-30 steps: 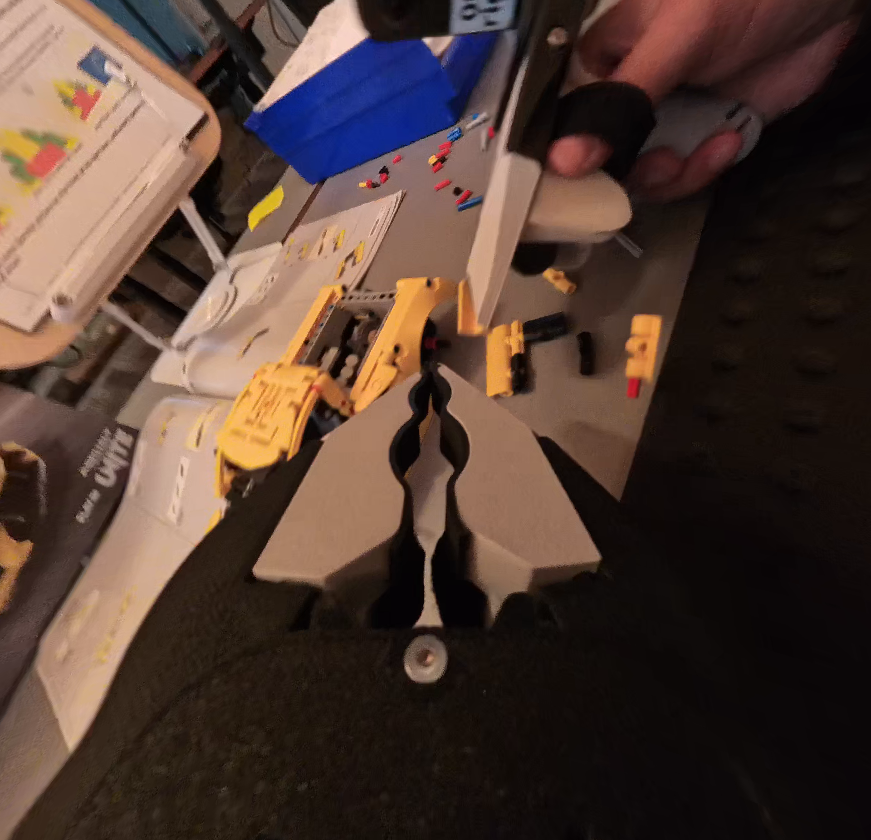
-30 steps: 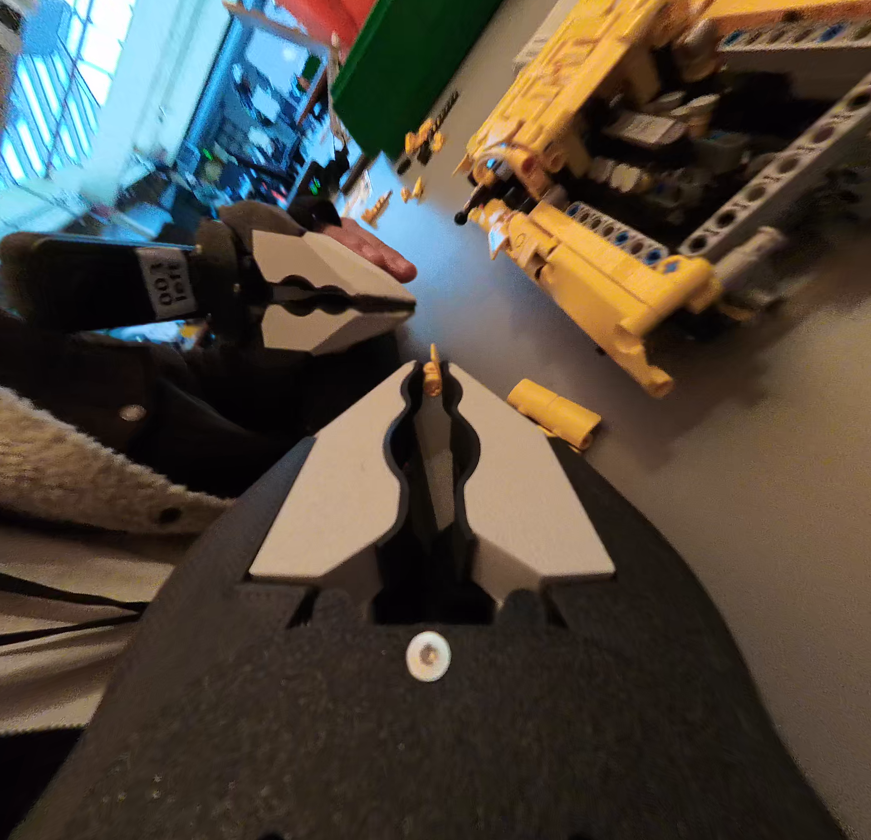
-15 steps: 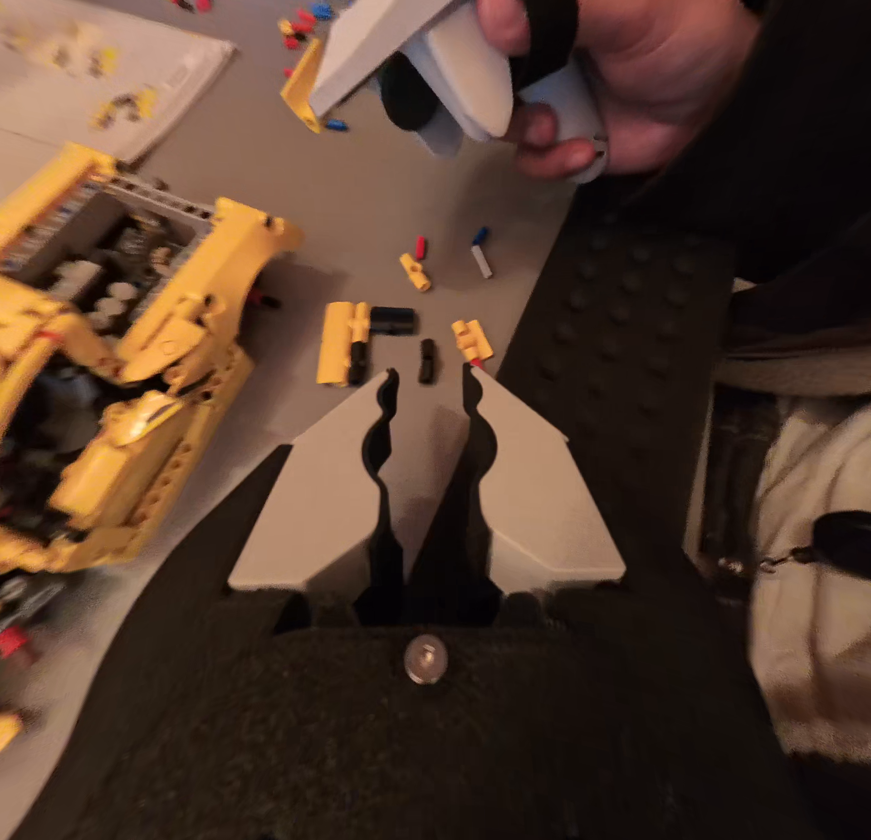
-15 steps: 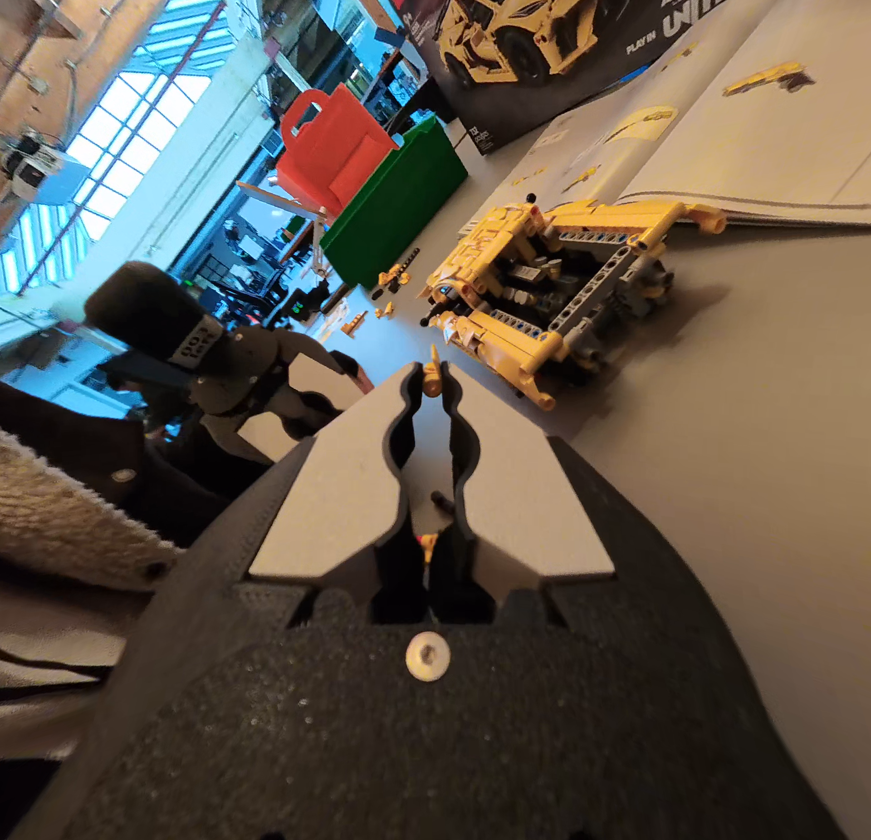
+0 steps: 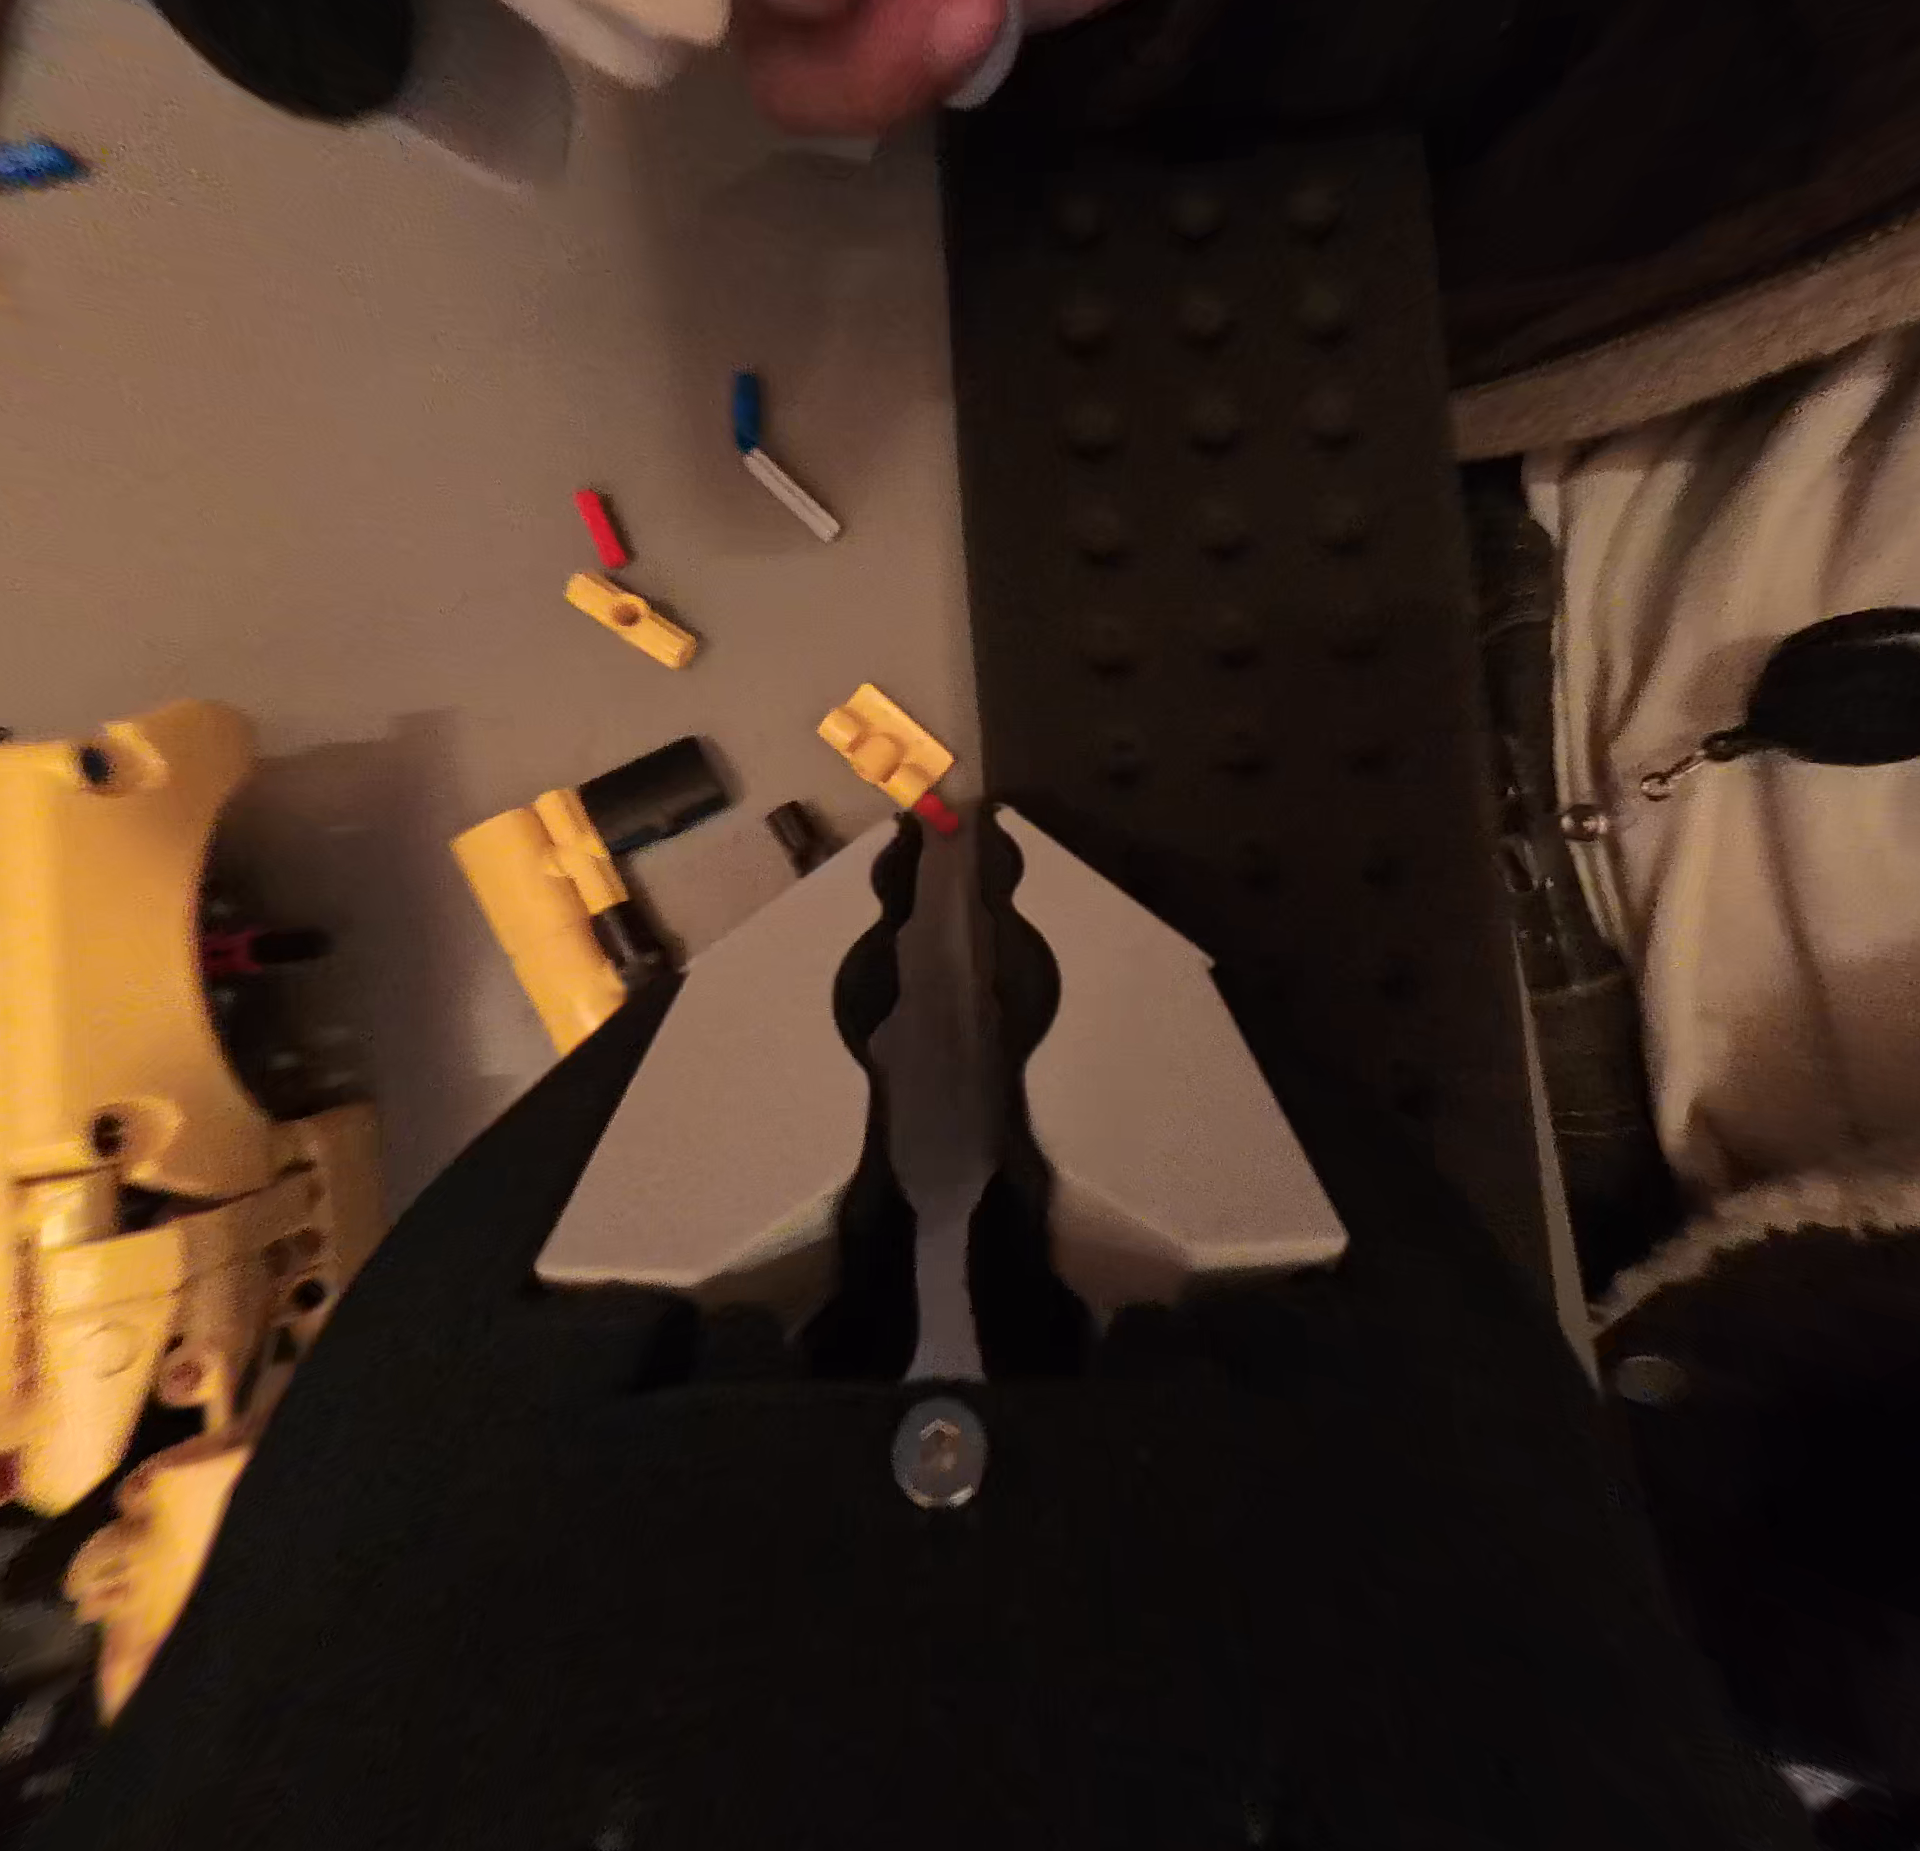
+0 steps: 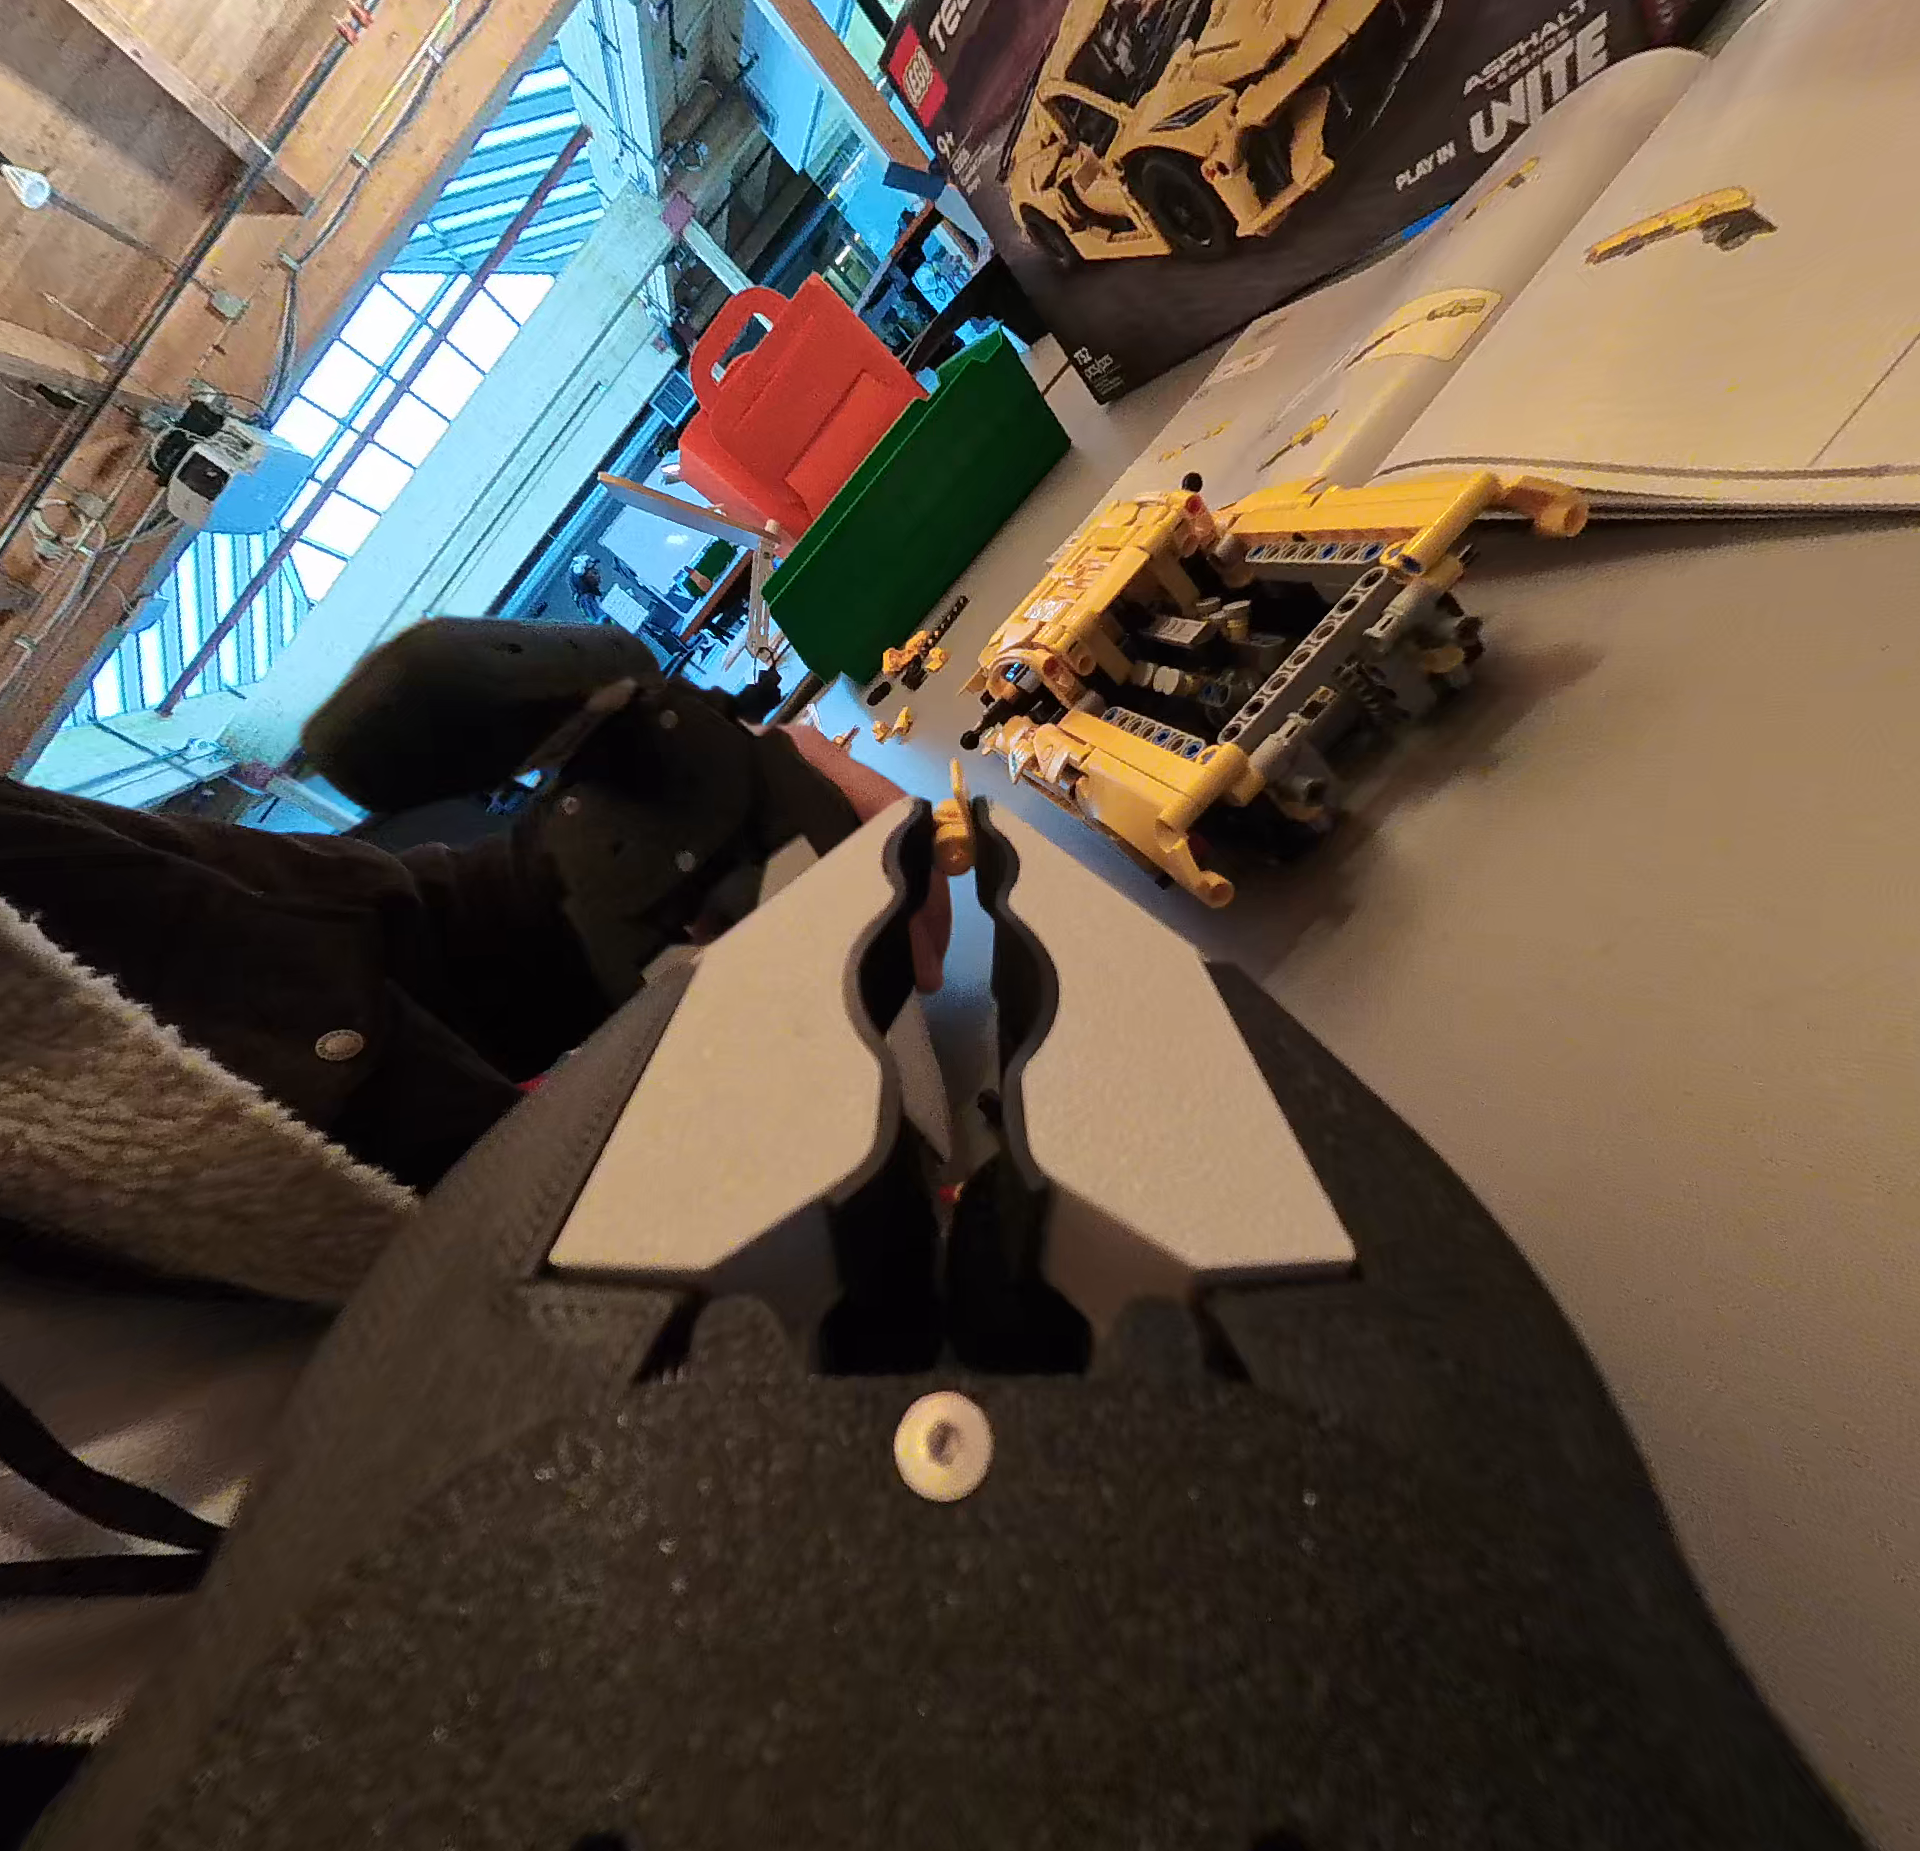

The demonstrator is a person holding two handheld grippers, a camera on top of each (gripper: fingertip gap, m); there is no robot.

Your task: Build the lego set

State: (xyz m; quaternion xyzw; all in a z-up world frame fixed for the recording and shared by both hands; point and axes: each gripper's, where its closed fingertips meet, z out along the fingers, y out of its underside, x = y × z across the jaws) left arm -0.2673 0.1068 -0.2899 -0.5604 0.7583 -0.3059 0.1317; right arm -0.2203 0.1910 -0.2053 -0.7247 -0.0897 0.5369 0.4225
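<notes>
The part-built yellow car (image 5: 104, 1074) lies at the left; it also shows in the right wrist view (image 6: 1247, 679). My left gripper (image 5: 951, 822) is low over the grey table (image 5: 312, 451), its jaws a narrow gap apart. Its tips sit at the red pin (image 5: 937, 814) that sticks out of a small yellow piece (image 5: 883, 752). A yellow-and-black sub-assembly (image 5: 561, 887) and a black pin (image 5: 795, 830) lie just left of it. My right gripper (image 6: 954, 833) is shut on a small yellow piece (image 6: 954, 835), held up above the table.
A yellow connector (image 5: 629, 617), a second red pin (image 5: 601, 528), a blue pin (image 5: 745, 409) and a white axle (image 5: 792, 492) lie beyond. A black studded mat (image 5: 1195, 554) borders the table on the right. The set's box (image 6: 1299, 118), open booklet (image 6: 1662, 347), green bin (image 6: 925, 513) and red bin (image 6: 790, 399) stand farther off. Spacing between my two grippers at the tips: around 12 centimetres.
My left gripper has swung right and come in close to the yellow piece with the red pin, and its jaws have narrowed. My right gripper has risen farther from the car, still holding its piece.
</notes>
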